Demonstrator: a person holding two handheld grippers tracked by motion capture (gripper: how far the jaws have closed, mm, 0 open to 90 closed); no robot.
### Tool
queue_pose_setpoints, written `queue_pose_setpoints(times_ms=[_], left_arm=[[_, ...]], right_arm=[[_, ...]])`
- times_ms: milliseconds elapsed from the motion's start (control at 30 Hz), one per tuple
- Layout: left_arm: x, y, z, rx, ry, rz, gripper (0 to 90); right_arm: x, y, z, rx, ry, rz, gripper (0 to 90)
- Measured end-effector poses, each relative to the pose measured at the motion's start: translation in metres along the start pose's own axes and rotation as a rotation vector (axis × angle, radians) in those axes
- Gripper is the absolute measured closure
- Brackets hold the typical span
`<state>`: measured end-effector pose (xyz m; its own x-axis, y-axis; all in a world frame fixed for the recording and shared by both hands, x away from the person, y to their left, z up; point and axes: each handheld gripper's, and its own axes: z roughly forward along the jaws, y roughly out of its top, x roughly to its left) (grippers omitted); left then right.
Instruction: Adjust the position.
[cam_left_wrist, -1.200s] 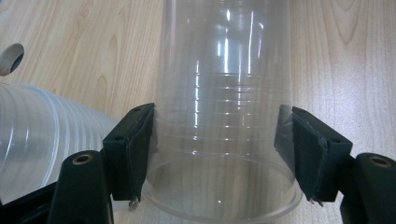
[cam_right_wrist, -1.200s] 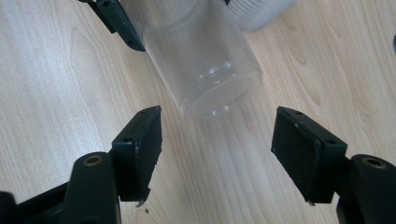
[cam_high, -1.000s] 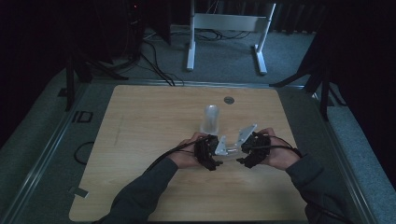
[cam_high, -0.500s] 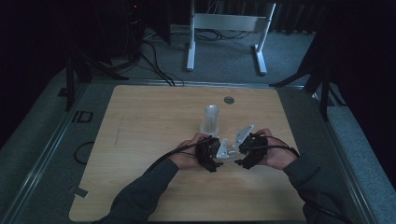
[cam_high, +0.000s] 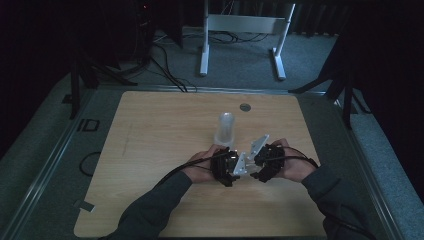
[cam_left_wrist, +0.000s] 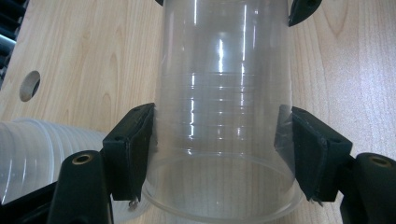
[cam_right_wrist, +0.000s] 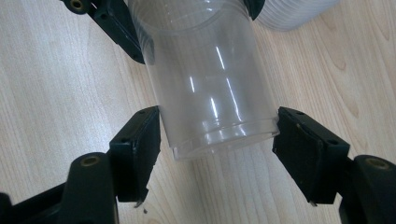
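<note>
- High view: both hands met at the near middle of the worktop (cam_high: 150, 150). The left tongs (cam_high: 235, 167) and the right tongs (cam_high: 256, 162) pointed at each other, almost touching. A stack of clear cups (cam_high: 226, 129) stood upright at 12 o'clock from them, near but apart, and a round hole (cam_high: 244, 107) lay further behind it.
- Left gripper view: a single clear cup (cam_left_wrist: 224, 93) lay level between the jaws, above the wood. The left tongs were half-wide, and both pads pressed on its wall near the open rim. At 12 o'clock the tips of the right tongs sat on both sides of the far end. The stack showed at 8 o'clock.
- Right gripper view: the right tongs stood half-wide too, and their pads lay against the closed base of the same cup, one at each side. The left tongs held the rim end at 11 to 12 o'clock, and the stack was at 1 o'clock.
- Step in hand, as I judge: the one cup, taken off the stack, was held by both tongs at once, like a handover.
- Next move, I think: one pair must open and draw back along the cup's axis without squeezing the thin wall, while the other keeps a firm grip and sets the cup on the worktop.
</note>
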<state>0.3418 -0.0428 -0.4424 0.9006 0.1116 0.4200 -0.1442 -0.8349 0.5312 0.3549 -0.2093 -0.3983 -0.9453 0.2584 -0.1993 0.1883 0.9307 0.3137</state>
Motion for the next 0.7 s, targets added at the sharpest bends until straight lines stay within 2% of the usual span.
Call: queue_pose_setpoints(times_ms=[33,67,133,667,700], left_arm=[[0.0001,0.0001,-0.0004,-0.001,-0.001,-0.001,30.2],[0.0013,0.0006,-0.0015,0.007,0.004,0.018,30.2],[-0.0002,0.0008,-0.001,-0.011,0.006,0.005,30.2],[-0.0024,0.0018,-0.0006,-0.019,0.019,0.027,29.9],[-0.001,0.0021,-0.0022,0.003,0.021,0.053,29.8]], right_arm=[[-0.0002,-0.0002,0.0001,0.0,0.001,0.002,32.1],[-0.0001,-0.0005,0.0002,-0.002,0.004,0.007,32.6],[0.0001,-0.001,0.0004,-0.003,0.009,0.014,32.8],[-0.001,-0.0021,0.0023,-0.003,0.022,0.012,36.3],[-0.0008,-0.0022,0.0027,-0.002,0.024,0.013,35.8]])
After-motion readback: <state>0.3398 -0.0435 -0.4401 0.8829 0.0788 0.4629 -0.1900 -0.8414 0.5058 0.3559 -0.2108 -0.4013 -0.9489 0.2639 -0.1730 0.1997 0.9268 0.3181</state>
